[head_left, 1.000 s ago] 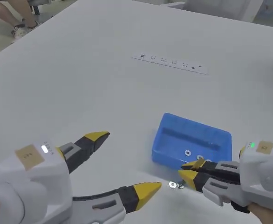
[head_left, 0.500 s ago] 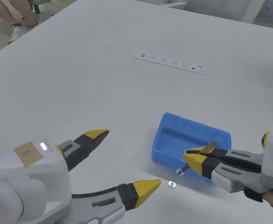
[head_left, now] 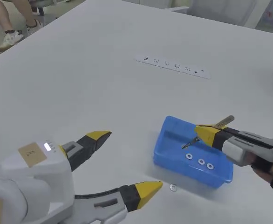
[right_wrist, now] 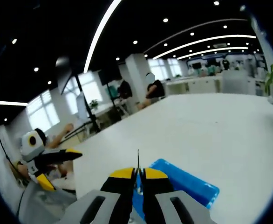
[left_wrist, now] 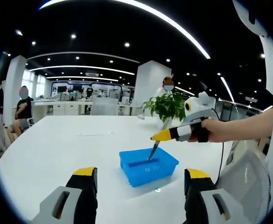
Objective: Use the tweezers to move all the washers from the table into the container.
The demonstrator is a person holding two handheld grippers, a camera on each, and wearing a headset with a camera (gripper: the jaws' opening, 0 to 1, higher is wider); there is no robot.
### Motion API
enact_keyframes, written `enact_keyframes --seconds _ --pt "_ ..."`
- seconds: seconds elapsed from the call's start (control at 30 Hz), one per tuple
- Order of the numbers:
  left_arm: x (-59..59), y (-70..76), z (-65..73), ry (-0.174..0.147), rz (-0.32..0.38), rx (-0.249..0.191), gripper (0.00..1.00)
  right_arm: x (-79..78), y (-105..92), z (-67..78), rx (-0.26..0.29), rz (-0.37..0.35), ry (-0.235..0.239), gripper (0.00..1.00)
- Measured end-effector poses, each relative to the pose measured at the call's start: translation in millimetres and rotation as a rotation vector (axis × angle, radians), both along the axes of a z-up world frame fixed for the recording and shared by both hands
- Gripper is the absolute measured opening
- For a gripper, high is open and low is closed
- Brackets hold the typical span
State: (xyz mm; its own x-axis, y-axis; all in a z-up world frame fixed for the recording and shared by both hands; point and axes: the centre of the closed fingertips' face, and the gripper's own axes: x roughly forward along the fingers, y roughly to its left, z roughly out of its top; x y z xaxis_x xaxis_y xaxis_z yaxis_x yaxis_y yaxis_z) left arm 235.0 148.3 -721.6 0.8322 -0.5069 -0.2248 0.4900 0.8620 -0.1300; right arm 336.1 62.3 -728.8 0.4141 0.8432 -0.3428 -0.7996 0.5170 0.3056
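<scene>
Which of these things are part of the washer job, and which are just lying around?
Part of the job: tweezers in the right gripper; blue container; three washers inside it; one washer on the table.
Just lying about: power strip; potted plant.

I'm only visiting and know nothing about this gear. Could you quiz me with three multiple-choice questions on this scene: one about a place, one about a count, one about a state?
1. Where is the tip of the tweezers?
A. over the blue container
B. over the power strip
C. on the floor

2. How many washers lie in the container?
A. none
B. three
C. seven

3. How is the left claw?
A. open
B. shut on a washer
C. shut on the tweezers

Answers:
1 A: in the head view the tip hangs over the container's inside.
2 B: three small rings lie on its blue floor.
3 A: its two yellow tips stand wide apart with nothing between them.
</scene>
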Motion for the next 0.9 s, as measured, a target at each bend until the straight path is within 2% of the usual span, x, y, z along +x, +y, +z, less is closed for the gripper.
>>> enact_keyframes --seconds 0.37,0.47,0.9 --pt "0.4 -1.2 0.3 0.002 -0.004 0.001 0.76 20.4 6.0 -19.8 -0.078 -0.015 0.014 0.02" --pt "0.2 -2.4 0.9 0.002 -0.007 -0.001 0.76 25.1 7.3 -28.2 -0.114 -0.011 0.015 0.02" --pt "0.2 -0.5 0.5 0.003 0.000 0.007 0.76 29.0 12.3 -57.1 -0.225 0.041 0.022 0.02"
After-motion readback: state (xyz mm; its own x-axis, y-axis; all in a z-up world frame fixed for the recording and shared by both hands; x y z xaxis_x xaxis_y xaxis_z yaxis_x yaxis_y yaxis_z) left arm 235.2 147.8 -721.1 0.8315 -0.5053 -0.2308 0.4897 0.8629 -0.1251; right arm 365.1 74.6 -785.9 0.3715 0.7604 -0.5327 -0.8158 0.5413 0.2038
